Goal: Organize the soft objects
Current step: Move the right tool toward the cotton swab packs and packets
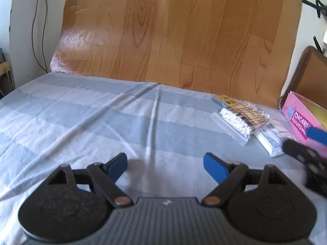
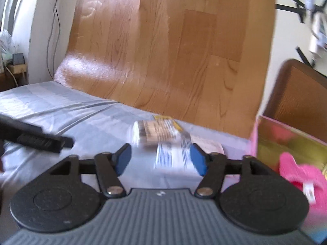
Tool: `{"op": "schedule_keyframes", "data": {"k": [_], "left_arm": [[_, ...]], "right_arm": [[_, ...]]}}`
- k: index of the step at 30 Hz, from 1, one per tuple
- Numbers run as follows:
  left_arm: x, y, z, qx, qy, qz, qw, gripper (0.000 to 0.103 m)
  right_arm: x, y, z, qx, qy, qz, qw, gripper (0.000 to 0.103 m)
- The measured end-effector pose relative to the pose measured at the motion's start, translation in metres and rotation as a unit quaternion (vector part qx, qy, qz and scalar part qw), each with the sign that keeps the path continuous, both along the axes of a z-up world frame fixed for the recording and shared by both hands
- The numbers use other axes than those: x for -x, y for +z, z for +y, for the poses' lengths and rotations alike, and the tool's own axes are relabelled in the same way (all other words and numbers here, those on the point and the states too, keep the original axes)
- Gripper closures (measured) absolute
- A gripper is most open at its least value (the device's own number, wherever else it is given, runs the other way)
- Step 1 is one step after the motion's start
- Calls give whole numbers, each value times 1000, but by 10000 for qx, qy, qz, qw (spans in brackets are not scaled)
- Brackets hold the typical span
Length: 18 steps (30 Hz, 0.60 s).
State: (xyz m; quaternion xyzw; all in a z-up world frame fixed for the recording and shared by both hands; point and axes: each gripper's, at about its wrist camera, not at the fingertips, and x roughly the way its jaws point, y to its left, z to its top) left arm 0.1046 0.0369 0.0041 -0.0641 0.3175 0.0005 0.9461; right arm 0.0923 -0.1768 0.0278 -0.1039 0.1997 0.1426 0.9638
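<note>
Packets lie in a small pile on the far right of the blue checked cloth (image 1: 81,110), just beside the pink box (image 1: 302,114): a clear bag of cotton swabs (image 1: 235,122) rests on a flat white and blue packet (image 1: 267,140). Both look light, soft and slippery in their film, so I judge the bag's sealed edge the best place to pinch. The left gripper (image 1: 165,166) and right gripper (image 2: 161,159) both have fingers apart, holding nothing.
</note>
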Motion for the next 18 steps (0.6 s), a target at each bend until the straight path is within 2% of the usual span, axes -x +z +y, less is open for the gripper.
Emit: {"op": "schedule_keyframes", "data": {"k": [2, 5, 10, 12, 14, 15, 18], "left_arm": [[5, 2, 2, 132, 103, -43, 9999, 20], [7, 1, 6, 295, 222, -81, 9993, 20], [7, 2, 1, 161, 82, -110, 9998, 20], [7, 3, 0, 143, 57, -129, 9998, 20], [6, 3, 1, 172, 58, -127, 9998, 20], [6, 3, 1, 185, 66, -121, 9997, 20], [5, 3, 1, 182, 87, -93, 9998, 20]], "right_arm": [[-17, 0, 8, -41, 16, 82, 10000, 28], [-42, -3, 12, -380, 43, 335, 9987, 22], [-70, -13, 17, -615, -73, 630, 9961, 20], [-77, -24, 21, -556, -76, 795, 9953, 18], [-86, -31, 27, -319, -63, 1117, 9932, 21], [-85, -31, 28, -314, -25, 1082, 9936, 25], [-83, -31, 33, -191, 14, 1046, 9943, 29]]}}
